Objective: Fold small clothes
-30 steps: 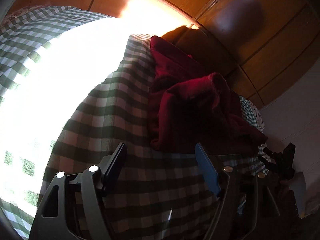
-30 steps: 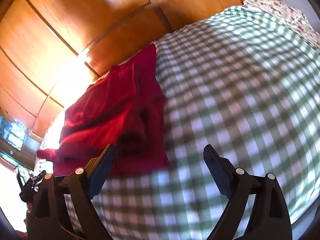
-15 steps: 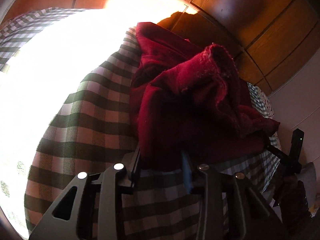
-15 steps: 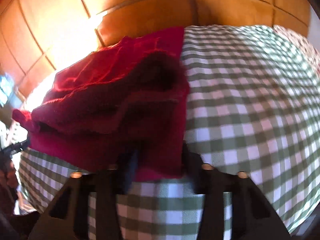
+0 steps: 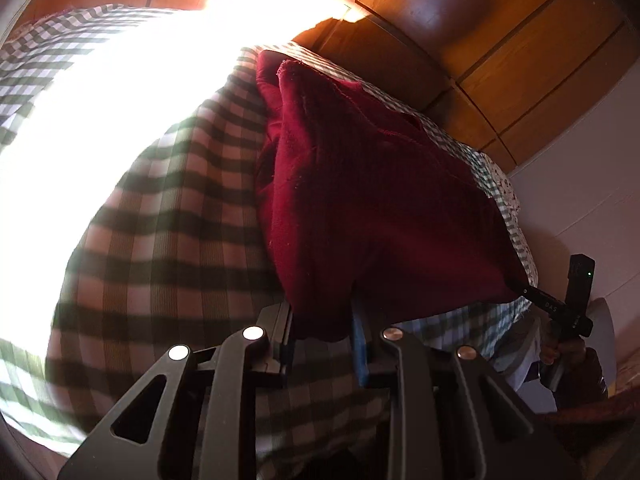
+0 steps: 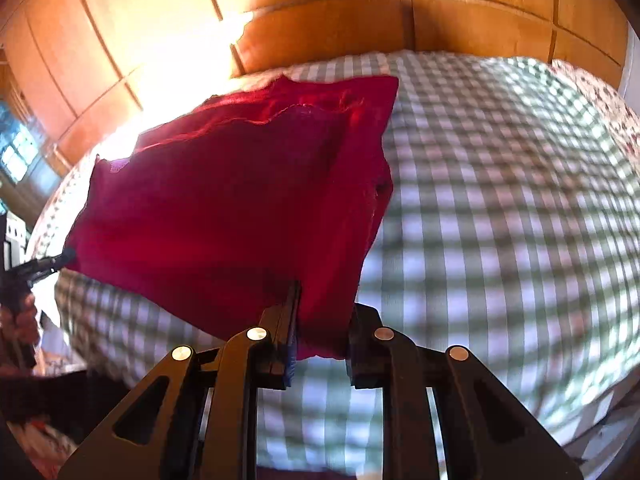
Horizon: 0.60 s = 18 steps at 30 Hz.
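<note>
A dark red garment (image 5: pixel 372 200) hangs stretched above a green-and-white checked bedspread (image 5: pixel 168 216). My left gripper (image 5: pixel 322 328) is shut on its near lower corner. In the right wrist view the same garment (image 6: pixel 224 204) is lifted as a broad sheet, and my right gripper (image 6: pixel 320 340) is shut on its lower edge. Each view shows the other gripper at the garment's far corner: the right one (image 5: pixel 560 308) in the left wrist view, the left one (image 6: pixel 36 268) in the right wrist view. The garment's far edge seems to rest on the bedspread (image 6: pixel 500 208).
A wooden panelled headboard (image 6: pixel 460 20) runs behind the bed. Strong sunlight washes out part of the bedspread (image 5: pixel 100 100). A floral-patterned cloth (image 6: pixel 600 92) lies at the bed's far right. A white wall (image 5: pixel 592 168) stands beside the bed.
Both grippers were open above the crumpled garment, then shut on its near edge. Now they have lifted and spread it into a taut sheet above the bed.
</note>
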Available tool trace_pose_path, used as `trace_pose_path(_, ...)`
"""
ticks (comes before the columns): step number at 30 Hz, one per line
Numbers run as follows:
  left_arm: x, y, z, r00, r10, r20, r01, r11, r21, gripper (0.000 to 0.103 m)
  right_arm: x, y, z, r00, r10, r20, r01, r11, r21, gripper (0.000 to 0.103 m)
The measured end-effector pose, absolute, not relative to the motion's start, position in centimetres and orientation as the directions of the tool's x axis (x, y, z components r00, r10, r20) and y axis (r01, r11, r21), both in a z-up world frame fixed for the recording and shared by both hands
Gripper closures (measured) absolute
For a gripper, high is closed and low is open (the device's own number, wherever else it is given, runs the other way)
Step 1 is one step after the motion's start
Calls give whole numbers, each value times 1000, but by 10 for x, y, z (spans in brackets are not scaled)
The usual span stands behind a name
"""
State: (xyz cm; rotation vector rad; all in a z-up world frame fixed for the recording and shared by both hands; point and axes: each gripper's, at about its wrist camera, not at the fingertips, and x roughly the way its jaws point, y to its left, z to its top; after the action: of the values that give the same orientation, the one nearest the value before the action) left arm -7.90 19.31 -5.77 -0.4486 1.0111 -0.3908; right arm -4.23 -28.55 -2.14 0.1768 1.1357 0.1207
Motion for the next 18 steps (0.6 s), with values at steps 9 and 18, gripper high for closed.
trace_pose_path(9, -89, 209, -48, 474, -504, -722, 107, 847, -521, 66, -81, -292, -19, 363, 230, -903, 21, 967, 255, 82)
trace_pose_path(18, -14, 217, -20, 580, -448, -680, 94, 866, -491, 58, -19, -299, -11, 499, 129, -857, 88, 976, 199, 39)
